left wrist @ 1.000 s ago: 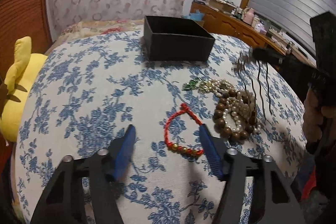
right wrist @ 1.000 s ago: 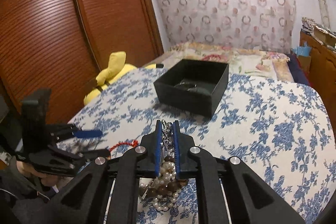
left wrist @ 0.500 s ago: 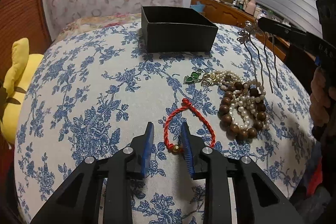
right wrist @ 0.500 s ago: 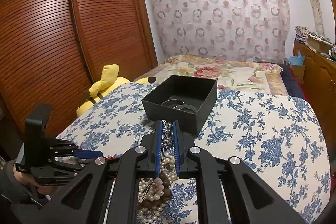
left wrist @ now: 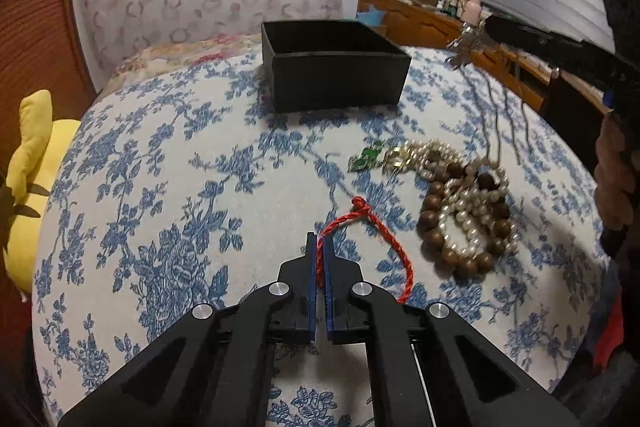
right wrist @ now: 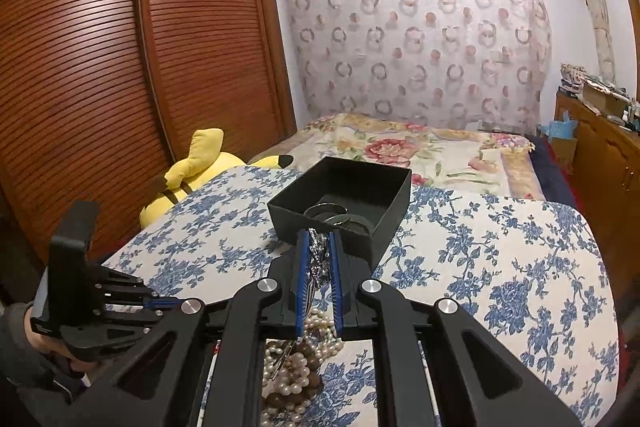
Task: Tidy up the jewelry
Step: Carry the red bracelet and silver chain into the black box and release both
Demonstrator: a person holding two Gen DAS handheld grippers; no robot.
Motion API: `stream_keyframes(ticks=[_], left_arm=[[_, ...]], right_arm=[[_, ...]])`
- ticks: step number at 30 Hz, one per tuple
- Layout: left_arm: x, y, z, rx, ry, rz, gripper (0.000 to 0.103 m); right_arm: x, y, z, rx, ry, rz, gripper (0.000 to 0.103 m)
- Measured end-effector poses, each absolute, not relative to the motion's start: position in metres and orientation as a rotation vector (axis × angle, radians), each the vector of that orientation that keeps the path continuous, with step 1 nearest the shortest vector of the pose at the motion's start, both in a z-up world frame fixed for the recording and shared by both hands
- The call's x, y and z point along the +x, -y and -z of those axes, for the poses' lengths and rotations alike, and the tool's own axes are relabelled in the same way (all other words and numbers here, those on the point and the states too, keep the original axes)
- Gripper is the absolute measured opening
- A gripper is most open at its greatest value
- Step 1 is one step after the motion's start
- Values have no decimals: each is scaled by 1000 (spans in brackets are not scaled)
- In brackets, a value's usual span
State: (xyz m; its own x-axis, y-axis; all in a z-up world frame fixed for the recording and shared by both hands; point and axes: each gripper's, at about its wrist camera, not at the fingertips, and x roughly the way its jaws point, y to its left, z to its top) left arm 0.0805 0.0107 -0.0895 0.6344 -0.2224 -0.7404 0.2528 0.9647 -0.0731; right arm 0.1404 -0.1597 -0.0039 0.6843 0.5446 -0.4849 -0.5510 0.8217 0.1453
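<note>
My left gripper point(left wrist: 319, 241) is shut on the red cord bracelet point(left wrist: 384, 233), which trails to the right on the blue-flowered cloth point(left wrist: 168, 187). Beside it lie a brown bead bracelet point(left wrist: 440, 247), a pearl strand point(left wrist: 466, 205) and a green pendant point(left wrist: 366, 157). An open black box point(left wrist: 332, 75) stands further back. My right gripper point(right wrist: 319, 237) is shut on a silver hair comb point(right wrist: 319, 253), held in the air in front of the box point(right wrist: 340, 203), which holds bangles point(right wrist: 336, 217). In the left wrist view the comb point(left wrist: 500, 107) hangs over the bead pile.
A yellow plush toy point(right wrist: 192, 179) lies off the cloth's left edge, beside a wooden wardrobe point(right wrist: 120, 67). A bed with a floral cover point(right wrist: 420, 151) is behind the box. A wooden dresser point(right wrist: 604, 151) lines the right wall.
The left gripper's jaws went from wide open to shut on the red cord bracelet. The right gripper rose with the hair comb and tilted up toward the box.
</note>
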Motion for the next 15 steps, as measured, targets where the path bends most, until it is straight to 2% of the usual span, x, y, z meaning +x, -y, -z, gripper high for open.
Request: stream_keyframes(ticks=[15], left_arm=[[92,-8,33,16,-689,287,2]], right_arm=[[157,148,-10,-40,-524,-621,12]])
